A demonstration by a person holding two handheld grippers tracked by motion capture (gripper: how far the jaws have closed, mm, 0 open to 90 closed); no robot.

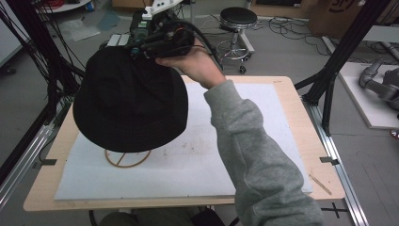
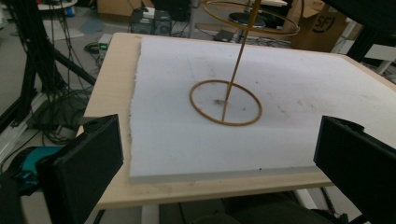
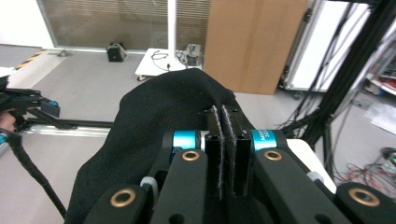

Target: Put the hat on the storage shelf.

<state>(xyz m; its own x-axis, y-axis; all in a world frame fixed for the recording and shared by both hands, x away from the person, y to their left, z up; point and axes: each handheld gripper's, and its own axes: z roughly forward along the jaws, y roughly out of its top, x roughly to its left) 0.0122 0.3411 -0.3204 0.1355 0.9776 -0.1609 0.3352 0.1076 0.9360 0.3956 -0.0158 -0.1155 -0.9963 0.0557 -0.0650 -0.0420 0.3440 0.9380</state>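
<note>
A black bucket hat [image 1: 129,99] hangs in the air over the left half of the table, and my right gripper [image 1: 139,49] is shut on its far brim. In the right gripper view the jaws [image 3: 224,114] stand pressed together on a fold of the hat [image 3: 154,116]. Below the hat a thin wooden hat stand rests on the mat, its base ring [image 1: 127,158] peeking out under the brim. The left gripper view looks at this stand [image 2: 225,102] from low at the table's near side. My left gripper [image 2: 219,133] is open with nothing between its jaws.
A white foam mat [image 1: 244,122] covers the wooden table [image 1: 301,108]. A black frame post [image 1: 339,56] rises at the table's right, and cables and frame legs stand at the left. A round stool [image 1: 237,19] is on the floor behind the table.
</note>
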